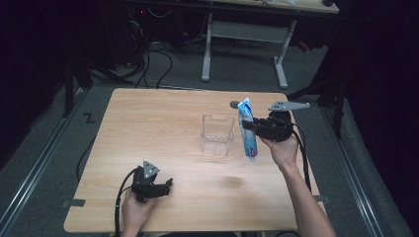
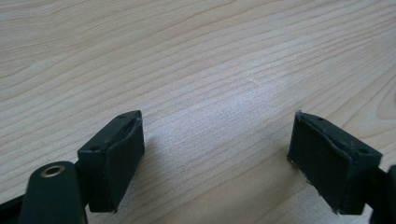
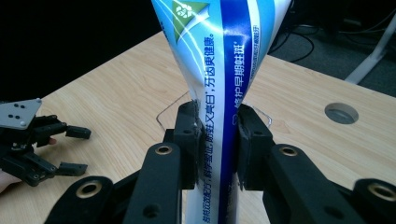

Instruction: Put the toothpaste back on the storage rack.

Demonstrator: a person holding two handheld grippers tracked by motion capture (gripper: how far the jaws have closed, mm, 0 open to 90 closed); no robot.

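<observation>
Toothpaste tube (image 1: 247, 129) clamped mid-body in right gripper (image 3: 217, 144) jaws, long axis near upright, held just right of clear container (image 1: 217, 134) on worktop (image 1: 148, 128). Left gripper (image 2: 217, 154) jaws apart, well apart from container.

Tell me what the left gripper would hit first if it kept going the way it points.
Probably nothing soon: the open left gripper points right along the bare table, well short of the clear container. Depth is uncertain.

The bench (image 1: 148, 128) is bright under light from above, and the room around it is very dark. Soft shadows lie under the jaws. The near tube (image 3: 224, 70) looks slightly blurry.
</observation>
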